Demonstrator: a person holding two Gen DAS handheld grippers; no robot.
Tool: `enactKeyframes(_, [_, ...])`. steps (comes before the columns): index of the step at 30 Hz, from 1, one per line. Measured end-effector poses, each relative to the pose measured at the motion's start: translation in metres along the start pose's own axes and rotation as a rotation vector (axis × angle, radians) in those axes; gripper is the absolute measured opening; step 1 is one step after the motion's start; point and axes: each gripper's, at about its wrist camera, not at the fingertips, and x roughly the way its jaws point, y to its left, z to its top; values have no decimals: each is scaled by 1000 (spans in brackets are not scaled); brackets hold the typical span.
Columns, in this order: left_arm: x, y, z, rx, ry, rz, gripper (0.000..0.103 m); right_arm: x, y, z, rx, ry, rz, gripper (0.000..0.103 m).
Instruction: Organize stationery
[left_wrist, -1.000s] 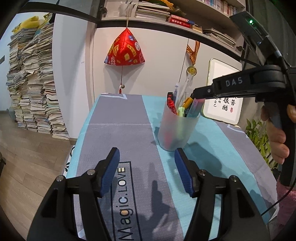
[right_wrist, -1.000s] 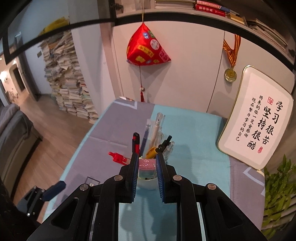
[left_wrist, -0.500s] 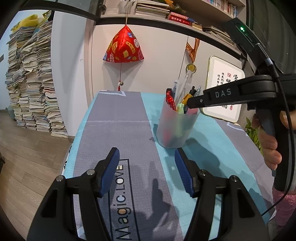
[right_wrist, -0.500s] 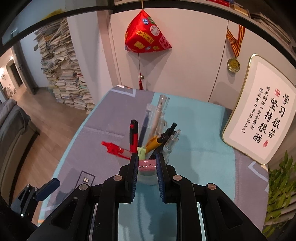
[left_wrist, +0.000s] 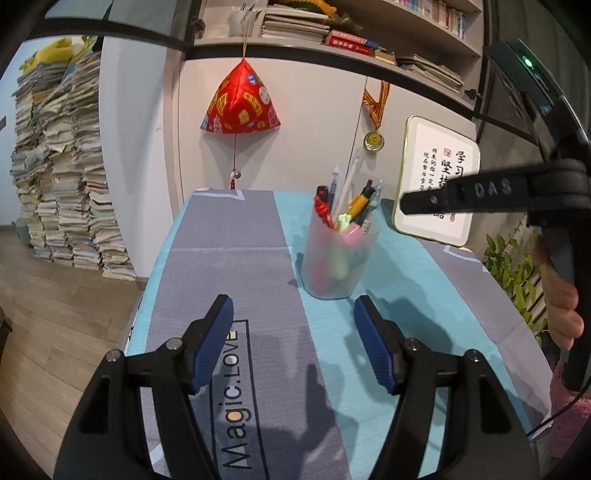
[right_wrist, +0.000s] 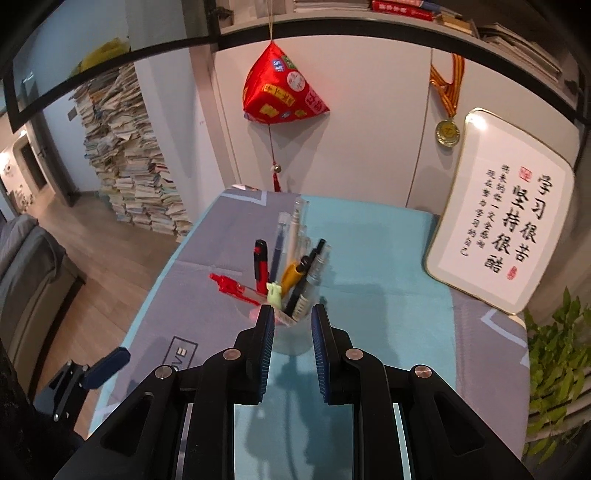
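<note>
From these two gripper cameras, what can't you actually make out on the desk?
- Pen cup base: right wrist view, hidden behind the right tongs.
- Pens' lower ends: left wrist view, blurred by the frosted cup wall.
- Framed calligraphy: left wrist view, partly covered by the right tool's arm.
- Desk's near edge: both views, hidden by the tool bodies.

1. The base of the pen cup (right_wrist: 291, 339) is hidden behind the right gripper (right_wrist: 293, 317).
2. Pen barrels inside the cup are blurred by its frosted wall.
3. Beside the cup, the framed calligraphy (left_wrist: 439, 181) is partly covered.

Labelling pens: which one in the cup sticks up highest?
The clear-white pen at the back of the cup; its tip tops the blue pen beside it.
</note>
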Motion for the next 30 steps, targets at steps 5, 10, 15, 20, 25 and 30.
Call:
enactKeyframes(5, [-16,-7,6,14,-44,7,77,-24,-17,-24,26,-20,-27,20])
enactKeyframes(10, [-35,-20,13,29,-88,8,85,-50,-30,-44,45,-43,-79,20])
enactKeyframes(15, [-57,-38,21,61,-127,27,88,-87,-35,-59,68,-109,-94,35])
enactKeyframes(20, [-79,-55,26,86,-152,57,92,-133,-31,-74,88,-239,-149,63])
enactKeyframes(25, [-107,-68,25,87,-188,47,97,-171,-31,-90,112,-316,-159,65])
enactKeyframes(30, [-139,-84,17,111,-243,48,100,-206,-32,-113,135,-373,-185,73])
